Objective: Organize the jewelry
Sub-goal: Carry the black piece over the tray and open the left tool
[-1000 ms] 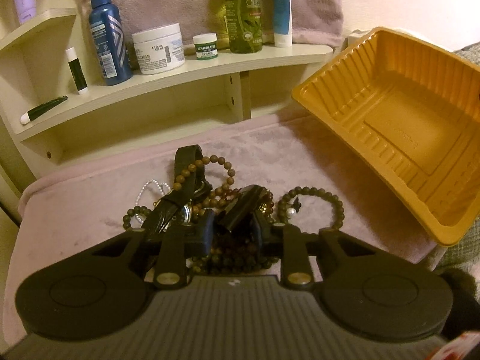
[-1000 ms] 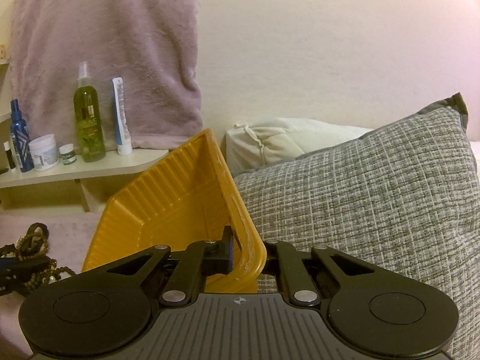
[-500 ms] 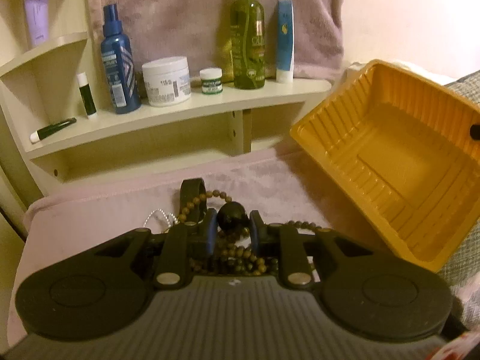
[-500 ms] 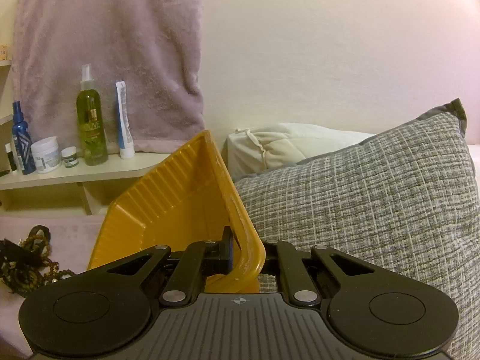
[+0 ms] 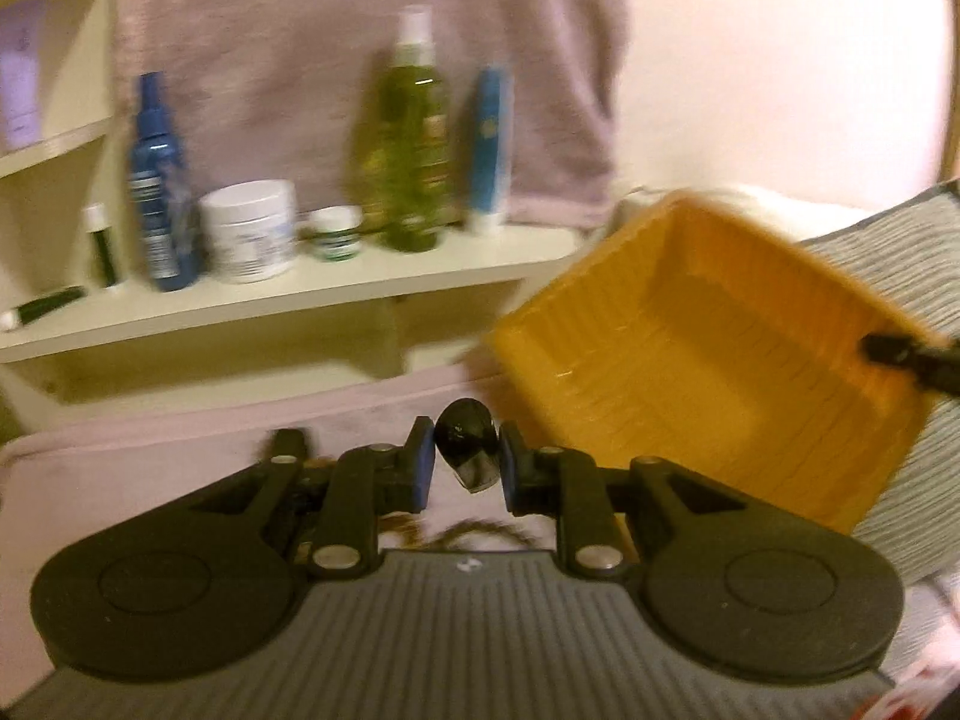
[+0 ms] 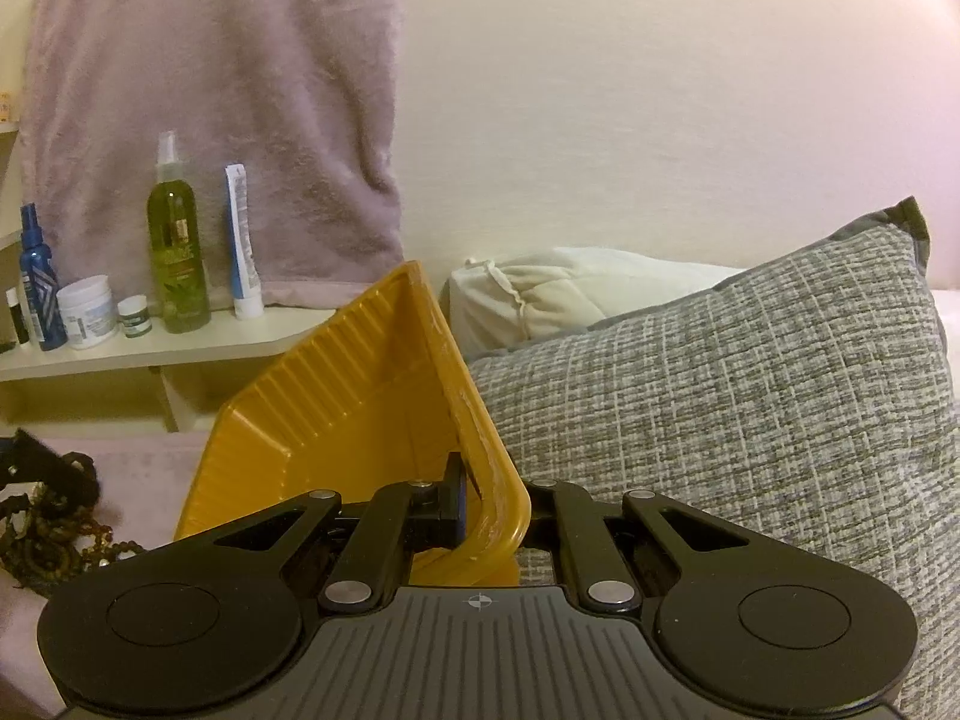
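Motion blur is smearing the whole left wrist view, so the labels on the bottles (image 5: 414, 138) above the yellow tray (image 5: 690, 354) are staying unreadable. The dark item (image 5: 467, 443) beside the tray's near corner is showing only as a glossy lump between the left gripper (image 5: 463, 468) pads; its kind cannot be told. The picture's edge is cutting off the bead pile (image 6: 42, 534) left of the tray.

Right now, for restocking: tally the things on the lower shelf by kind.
Spray bottles: 2, blue, green
Jars: 2, large, small
Tubes: 1
Slim sticks: 2, upright, lying
Total: 7
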`<state>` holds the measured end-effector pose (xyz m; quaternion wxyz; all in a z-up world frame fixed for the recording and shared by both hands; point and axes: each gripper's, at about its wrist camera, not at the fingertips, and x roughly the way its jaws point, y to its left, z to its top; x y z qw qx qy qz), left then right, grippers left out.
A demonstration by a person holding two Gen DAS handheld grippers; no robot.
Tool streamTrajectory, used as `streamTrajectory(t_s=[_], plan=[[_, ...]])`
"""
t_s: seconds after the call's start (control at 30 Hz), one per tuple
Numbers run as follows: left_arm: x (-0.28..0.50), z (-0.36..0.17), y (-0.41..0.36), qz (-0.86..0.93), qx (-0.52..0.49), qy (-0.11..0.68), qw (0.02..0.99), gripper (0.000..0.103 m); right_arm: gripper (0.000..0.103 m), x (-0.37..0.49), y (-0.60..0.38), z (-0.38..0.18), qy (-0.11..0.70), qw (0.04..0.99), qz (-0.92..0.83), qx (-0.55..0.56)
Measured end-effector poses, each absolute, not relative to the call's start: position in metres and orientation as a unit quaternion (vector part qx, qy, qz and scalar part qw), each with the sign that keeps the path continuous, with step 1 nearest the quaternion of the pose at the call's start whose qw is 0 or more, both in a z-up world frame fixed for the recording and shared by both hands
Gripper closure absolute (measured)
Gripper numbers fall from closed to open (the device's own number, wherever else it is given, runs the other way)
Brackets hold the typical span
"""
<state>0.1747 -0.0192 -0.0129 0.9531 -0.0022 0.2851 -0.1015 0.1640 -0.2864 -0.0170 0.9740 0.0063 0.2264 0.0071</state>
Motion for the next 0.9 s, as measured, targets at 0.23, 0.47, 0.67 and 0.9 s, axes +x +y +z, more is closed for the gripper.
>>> streamTrajectory(t_s=[0.23, 0.47, 0.67, 0.9], plan=[[0.179, -0.019, -0.070, -0.171, -0.020, 0.292, 0.941, 0.083, 0.094, 0.164, -0.288, -0.017, 0.229, 0.973, 0.005, 0.018], [0.178, -0.032, -0.098, -0.198, -0.014, 0.305, 0.932, 0.083, 0.094, 0.164, -0.292, -0.019, 0.233, 0.972, 0.000, 0.030], [0.179, -0.039, -0.107, -0.205, -0.004, 0.313, 0.927, 0.080, 0.094, 0.159, -0.294, -0.021, 0.234, 0.972, -0.005, 0.037], [0.162, -0.036, -0.090, -0.192, 0.001, 0.309, 0.932, 0.077, 0.094, 0.156, -0.293, -0.020, 0.235, 0.971, -0.009, 0.044]])
